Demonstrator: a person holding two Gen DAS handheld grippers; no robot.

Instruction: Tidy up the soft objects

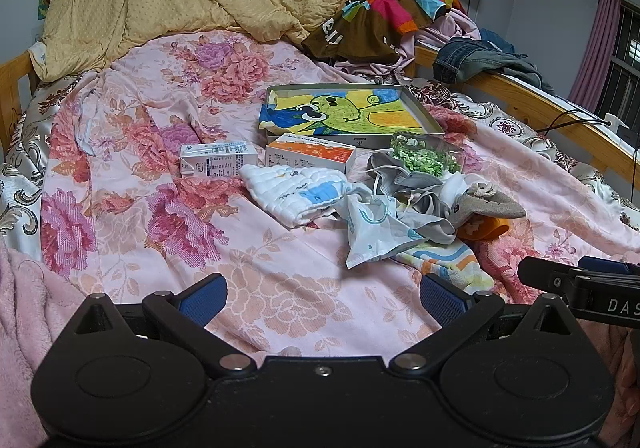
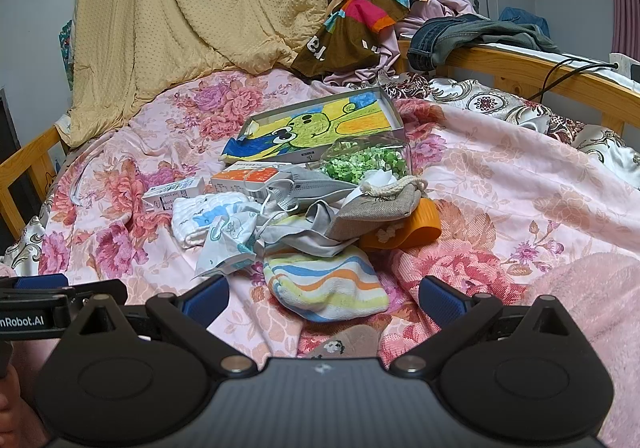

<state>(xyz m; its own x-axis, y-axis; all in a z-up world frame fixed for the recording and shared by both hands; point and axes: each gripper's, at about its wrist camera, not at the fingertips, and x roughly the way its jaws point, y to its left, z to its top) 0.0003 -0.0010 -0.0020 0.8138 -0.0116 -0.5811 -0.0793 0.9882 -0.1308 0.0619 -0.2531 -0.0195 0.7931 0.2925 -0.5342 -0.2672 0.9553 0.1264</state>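
A heap of soft things lies on the floral bedsheet. It holds a folded white cloth with blue print, a grey face mask, a beige drawstring pouch, a striped sock and a printed plastic wrapper. My left gripper is open and empty, short of the heap. My right gripper is open and empty, its jaws either side of the striped sock's near end, not touching it.
A shallow box with a cartoon drawing, a white carton, an orange-white carton, a clear tub of green bits and an orange cup lie behind. Quilts and clothes pile at the headboard. Wooden rail at right.
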